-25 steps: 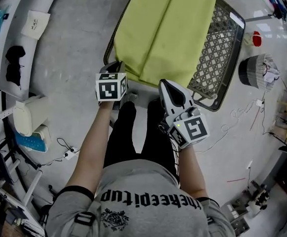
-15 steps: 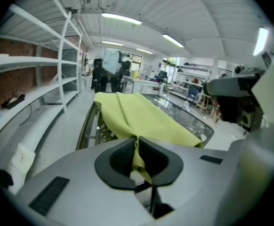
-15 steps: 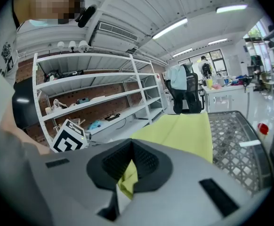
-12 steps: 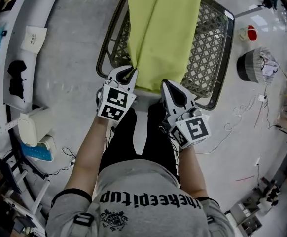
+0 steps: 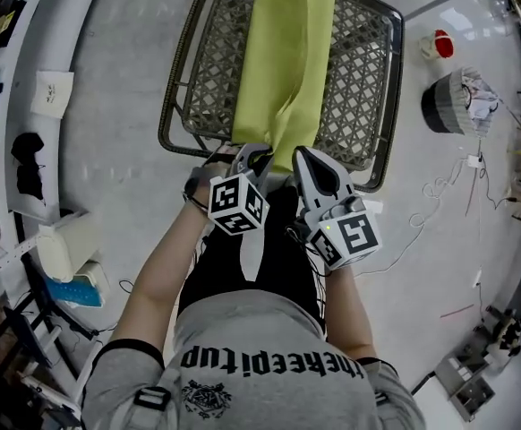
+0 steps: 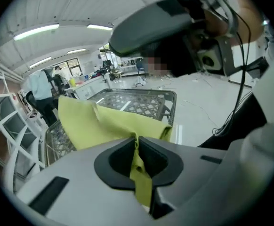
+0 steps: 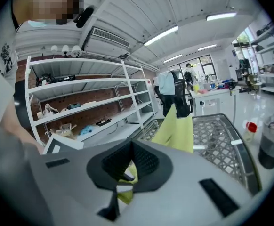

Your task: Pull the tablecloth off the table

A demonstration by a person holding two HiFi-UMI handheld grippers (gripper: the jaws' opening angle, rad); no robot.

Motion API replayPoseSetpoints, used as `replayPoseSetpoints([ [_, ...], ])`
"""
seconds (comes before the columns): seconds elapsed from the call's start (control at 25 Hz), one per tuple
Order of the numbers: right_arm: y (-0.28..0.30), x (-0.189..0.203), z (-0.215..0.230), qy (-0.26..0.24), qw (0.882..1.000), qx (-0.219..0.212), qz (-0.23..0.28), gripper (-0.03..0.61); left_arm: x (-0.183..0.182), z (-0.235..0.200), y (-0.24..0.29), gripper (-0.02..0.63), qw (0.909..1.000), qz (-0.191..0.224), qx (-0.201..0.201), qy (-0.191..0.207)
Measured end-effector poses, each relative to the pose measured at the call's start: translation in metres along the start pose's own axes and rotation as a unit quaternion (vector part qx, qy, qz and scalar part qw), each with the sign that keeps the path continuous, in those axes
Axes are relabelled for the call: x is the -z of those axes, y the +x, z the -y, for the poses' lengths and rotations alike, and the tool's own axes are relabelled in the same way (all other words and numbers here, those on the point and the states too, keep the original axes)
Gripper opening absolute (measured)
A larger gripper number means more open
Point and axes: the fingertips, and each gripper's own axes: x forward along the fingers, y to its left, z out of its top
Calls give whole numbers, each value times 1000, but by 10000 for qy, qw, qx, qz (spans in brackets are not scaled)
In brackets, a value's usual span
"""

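A yellow-green tablecloth (image 5: pixel 292 56) lies gathered into a narrow strip down the middle of the dark lattice-topped table (image 5: pixel 209 70). Its near end hangs over the table's front edge. There my left gripper (image 5: pixel 260 156) and right gripper (image 5: pixel 302 153) sit side by side, each shut on the cloth's near edge. In the left gripper view the tablecloth (image 6: pixel 104 122) runs from the table (image 6: pixel 146 100) into the shut left gripper (image 6: pixel 138 144), pinched between the pads. In the right gripper view a fold of the tablecloth (image 7: pixel 178 126) runs down into the shut right gripper (image 7: pixel 130 166).
The person's legs stand just before the table's near edge. On the floor at right are a grey bin (image 5: pixel 457 104), a red-topped cup (image 5: pixel 441 43) and cables (image 5: pixel 422 211). White shelving (image 5: pixel 50 70) runs along the left. A person (image 6: pixel 40 91) stands beyond the table.
My left gripper has swung right and rolled, ending next to the right gripper. The cloth has narrowed from a wide sheet into a strip, baring the lattice top on both sides.
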Motion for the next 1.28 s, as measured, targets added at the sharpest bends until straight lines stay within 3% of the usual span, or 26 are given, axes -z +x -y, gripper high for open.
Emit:
replayPoseSetpoints([
  [0.32,-7,-2,10,53,9999,124,58,11,8,10,7,36,9992,-15,31,-403],
  [0.76,-14,1,10,78,9998,170,109,11,-22,26,-10,89,9911,776,356,-1024],
  [0.88,-14,4,13,71,9996,244,76,11,-22,15,-20,89,9822,973,224,-1588],
  [1.04,-15,18,24,200,9989,425,-86,11,-8,-16,-38,93,9594,1195,-93,-2551],
  [1.16,-17,34,36,415,9972,571,-234,12,15,-36,-47,103,9456,1092,-375,-3042],
  [1.28,-17,53,46,602,9952,648,-420,14,41,-43,-46,126,9416,814,-501,-3228],
])
